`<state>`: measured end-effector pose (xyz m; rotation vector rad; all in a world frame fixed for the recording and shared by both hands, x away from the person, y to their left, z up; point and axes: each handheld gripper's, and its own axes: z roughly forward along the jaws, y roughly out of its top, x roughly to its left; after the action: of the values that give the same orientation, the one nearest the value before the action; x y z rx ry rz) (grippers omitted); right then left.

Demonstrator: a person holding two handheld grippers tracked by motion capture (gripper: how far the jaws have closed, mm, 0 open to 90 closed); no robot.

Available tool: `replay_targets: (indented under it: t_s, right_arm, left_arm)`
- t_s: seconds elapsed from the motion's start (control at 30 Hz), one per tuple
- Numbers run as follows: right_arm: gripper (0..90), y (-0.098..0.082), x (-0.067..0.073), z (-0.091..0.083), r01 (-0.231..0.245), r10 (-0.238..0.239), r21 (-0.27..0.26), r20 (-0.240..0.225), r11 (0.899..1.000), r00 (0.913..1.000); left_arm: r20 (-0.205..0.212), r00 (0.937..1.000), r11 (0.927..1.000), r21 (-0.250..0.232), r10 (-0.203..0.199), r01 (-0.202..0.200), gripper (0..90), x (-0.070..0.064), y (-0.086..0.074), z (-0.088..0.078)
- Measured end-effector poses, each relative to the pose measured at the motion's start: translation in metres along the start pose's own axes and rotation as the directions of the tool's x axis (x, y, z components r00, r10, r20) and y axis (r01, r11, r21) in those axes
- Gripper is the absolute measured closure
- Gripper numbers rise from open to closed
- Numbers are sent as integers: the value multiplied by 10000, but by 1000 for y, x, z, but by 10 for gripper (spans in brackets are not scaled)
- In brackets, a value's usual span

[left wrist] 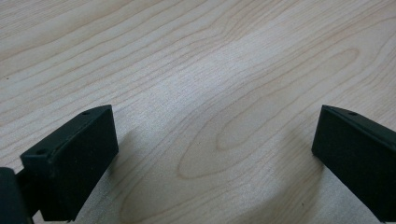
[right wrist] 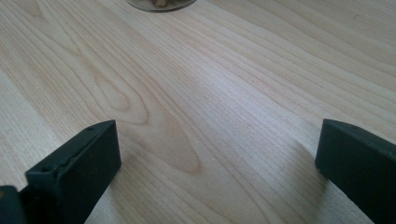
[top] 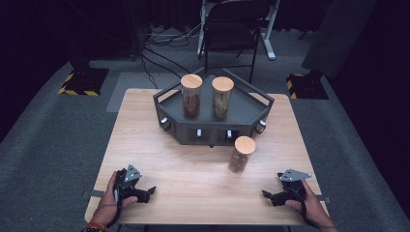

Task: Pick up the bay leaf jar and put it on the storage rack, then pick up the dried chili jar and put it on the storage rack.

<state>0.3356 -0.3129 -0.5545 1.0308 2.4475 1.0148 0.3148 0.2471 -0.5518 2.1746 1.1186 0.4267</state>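
We hold the right tool (top: pixel 271 195) low over the desk (top: pixel 193 164) with its jaws spread wide and nothing between them; the left tool (top: pixel 147 191) is likewise spread and empty. The nearest jar (top: pixel 241 154) stands upright on the desk beyond the right tool, apart from it, just in front of the dark tray (top: pixel 241 113) that carries two more jars.

Recording studio or robotics lab, not a home. Black drapes (top: pixel 43 29) are closing off the room along the top of the frame and down both sides. Grey carpet (top: pixel 53 121) is covering the floor. Yellow-and-black hazard tape is marking two stand bases, one at upper left (top: pixel 83 82), one at upper right (top: pixel 303 86). Loose cables (top: pixel 162 41) are trailing across the carpet at top centre, beside a black folding chair (top: pixel 231 29) and a white stand leg (top: pixel 267 38). A lone pale wooden counter (top: pixel 193 183) is sitting mid-frame under directed light.
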Motion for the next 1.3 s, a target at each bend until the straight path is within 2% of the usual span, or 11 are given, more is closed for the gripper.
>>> replay_targets:
  t_s: [1.0,1.2,1.3]
  right_arm:
    - [0,0,0,0,-23,23,12,33,10000,10000]
    - [4,5,2,0,-120,114,414,154,9991,9998]
    - [4,7,3,-1,-26,11,546,277,9985,9996]
  left_arm:
    - [-6,10000,10000,-6,35,-35,3,0,0,0]
    - [3,10000,10000,-5,34,-34,2,0,0,0]
    - [10,10000,10000,-6,30,-30,2,0,0,0]
